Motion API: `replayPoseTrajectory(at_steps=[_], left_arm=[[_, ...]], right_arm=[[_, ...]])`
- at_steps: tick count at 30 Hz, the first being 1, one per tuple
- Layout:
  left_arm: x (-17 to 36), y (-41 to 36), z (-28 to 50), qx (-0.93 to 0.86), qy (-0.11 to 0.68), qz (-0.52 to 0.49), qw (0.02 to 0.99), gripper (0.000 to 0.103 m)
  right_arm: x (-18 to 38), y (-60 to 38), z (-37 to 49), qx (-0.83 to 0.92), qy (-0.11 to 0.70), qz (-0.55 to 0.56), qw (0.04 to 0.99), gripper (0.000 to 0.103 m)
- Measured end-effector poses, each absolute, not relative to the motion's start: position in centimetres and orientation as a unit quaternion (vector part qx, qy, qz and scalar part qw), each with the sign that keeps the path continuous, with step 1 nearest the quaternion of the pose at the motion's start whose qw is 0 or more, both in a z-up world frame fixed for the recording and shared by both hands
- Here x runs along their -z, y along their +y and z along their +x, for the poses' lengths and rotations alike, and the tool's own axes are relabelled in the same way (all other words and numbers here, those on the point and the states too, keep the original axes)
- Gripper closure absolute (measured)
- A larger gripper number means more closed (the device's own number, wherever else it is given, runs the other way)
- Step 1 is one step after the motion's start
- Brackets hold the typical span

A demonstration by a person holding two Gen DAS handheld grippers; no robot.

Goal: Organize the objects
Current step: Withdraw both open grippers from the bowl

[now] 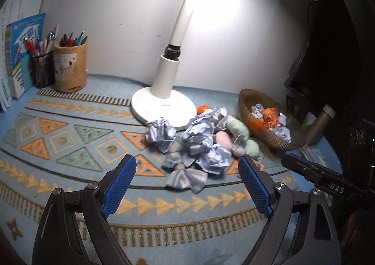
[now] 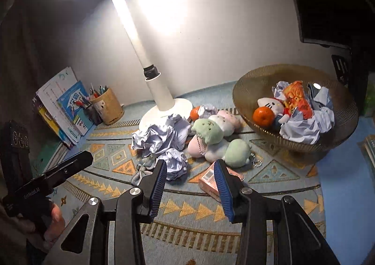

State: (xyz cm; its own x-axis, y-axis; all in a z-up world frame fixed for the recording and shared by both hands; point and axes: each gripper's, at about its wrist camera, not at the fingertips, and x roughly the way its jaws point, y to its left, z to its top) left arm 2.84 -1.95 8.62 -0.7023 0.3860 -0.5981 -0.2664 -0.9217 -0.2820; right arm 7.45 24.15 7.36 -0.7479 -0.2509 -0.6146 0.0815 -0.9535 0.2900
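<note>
Lamp [image 1: 178, 31] head cut off by top edge in left wrist view. Pink box [image 2: 208, 179] partly hidden behind right tongs [image 2: 191, 169]. Book [image 2: 72, 103] print too small to read. Dark shapes [image 1: 328, 42] at right unidentifiable.

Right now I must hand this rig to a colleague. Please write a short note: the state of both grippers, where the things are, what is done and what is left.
Left gripper: open, holds nothing.
Right gripper: fingers apart but narrow, nothing between them.
Done: the bowl already holds an orange, a white plush toy, a red packet and paper balls.
Left on the mat: crumpled paper balls, pastel plush toys, a second orange, a cloth bow, a pink box.
</note>
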Motion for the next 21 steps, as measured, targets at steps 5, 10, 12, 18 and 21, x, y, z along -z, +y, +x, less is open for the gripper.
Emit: replayPoseTrajectory(at_steps=[5, 10, 12, 18, 21], left_arm=[[-4.3, -4.4, 3.2, -0.914, -0.086, -0.372, 0.14, 0.015], [-4.1, -4.0, 3.6, -0.92, -0.071, -0.36, 0.135, 0.015], [-4.0, -3.3, 3.9, -0.92, -0.051, -0.363, 0.136, 0.015], [-4.4, -2.2, 4.5, -0.924, -0.023, -0.354, 0.14, 0.015], [-4.3, -1.6, 4.0, -0.917, -0.011, -0.368, 0.152, 0.015]], right_arm=[[-2.6, 22.6, 7.1, 0.91, -0.143, 0.374, 0.109, 0.062], [-1.1, 21.9, 6.9, 0.909, -0.128, 0.384, 0.1, 0.062], [-1.1, 21.8, 7.0, 0.912, -0.123, 0.379, 0.099, 0.062], [-1.2, 22.0, 6.8, 0.91, -0.129, 0.381, 0.098, 0.062], [-1.4, 21.8, 6.2, 0.906, -0.128, 0.389, 0.107, 0.062]])
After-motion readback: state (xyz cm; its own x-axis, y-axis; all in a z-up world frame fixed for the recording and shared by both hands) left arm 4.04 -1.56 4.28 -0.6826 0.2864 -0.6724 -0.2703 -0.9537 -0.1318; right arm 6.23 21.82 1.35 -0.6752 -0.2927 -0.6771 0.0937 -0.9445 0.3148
